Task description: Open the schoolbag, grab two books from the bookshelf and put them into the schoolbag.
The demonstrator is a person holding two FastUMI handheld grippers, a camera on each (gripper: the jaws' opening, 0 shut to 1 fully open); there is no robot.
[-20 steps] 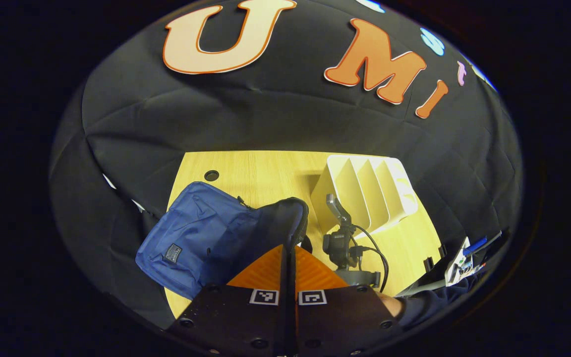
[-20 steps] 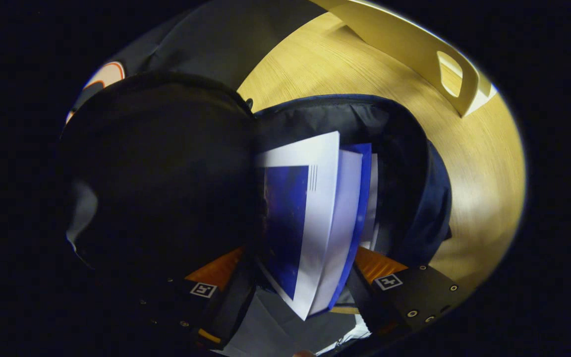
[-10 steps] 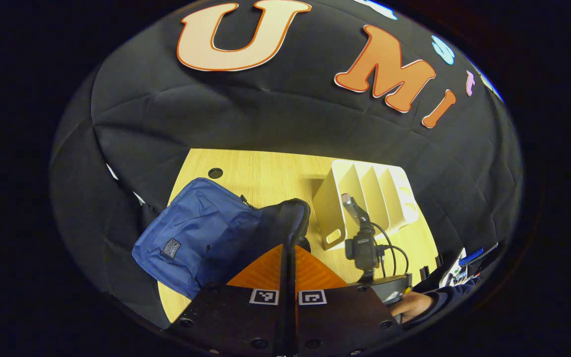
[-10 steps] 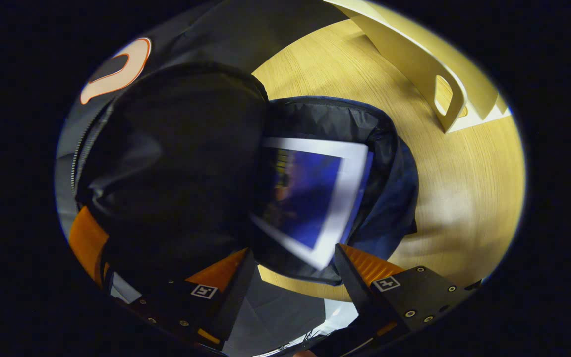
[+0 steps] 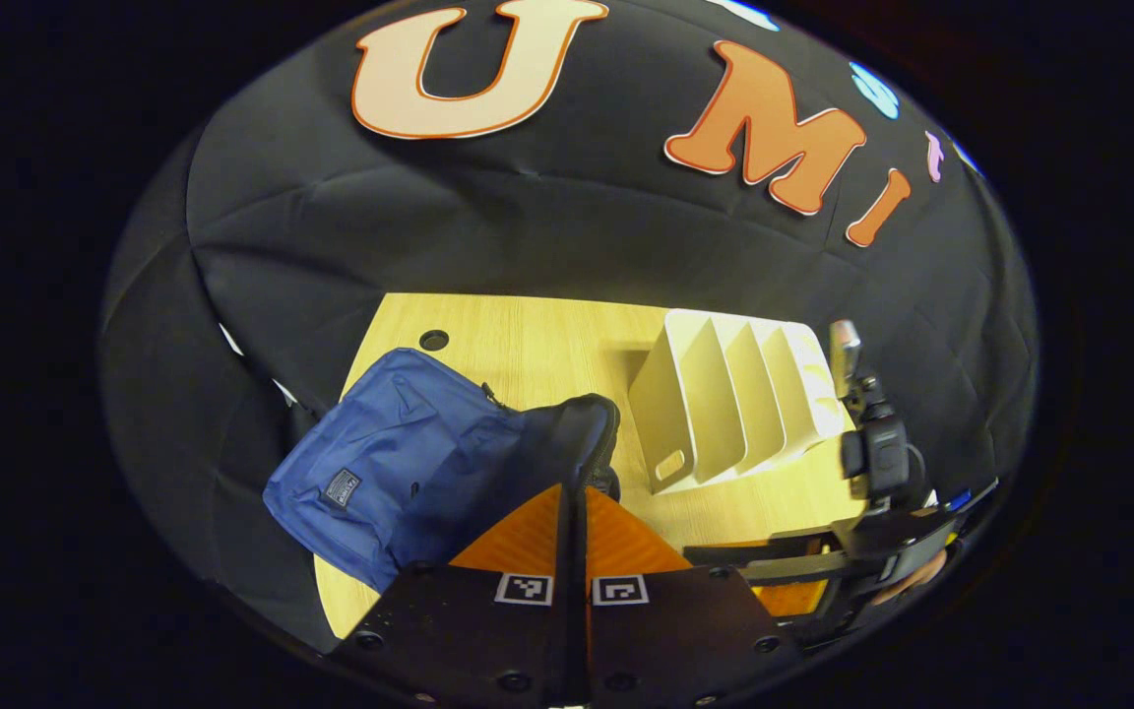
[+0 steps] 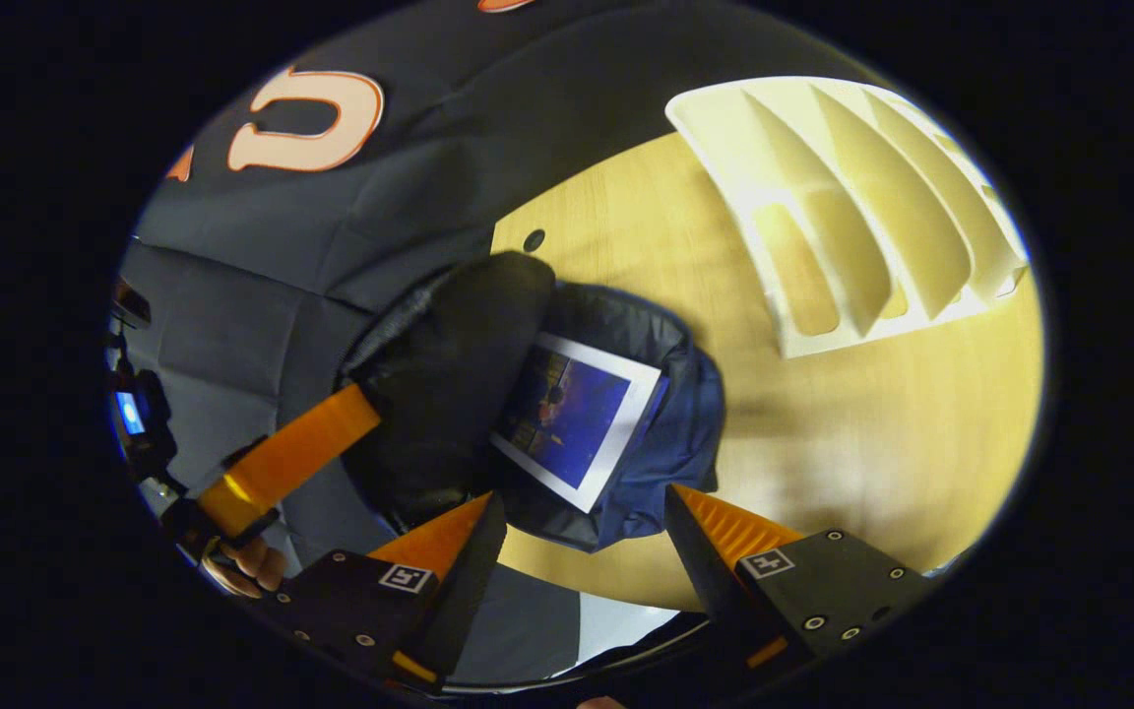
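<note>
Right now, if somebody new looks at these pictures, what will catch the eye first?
Probably the blue schoolbag lying open on the wooden table, with a blue, white-bordered book inside it. The left gripper pinches the bag's dark flap, and the right gripper hangs open above the bag. Beside it stands the cream bookshelf, its slots bare.

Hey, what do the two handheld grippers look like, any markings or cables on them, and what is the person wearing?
Both the left gripper and the right gripper have black bodies with screws and square black-and-white tags. The right one carries a camera and cables on top. A dark sleeve shows.
</note>
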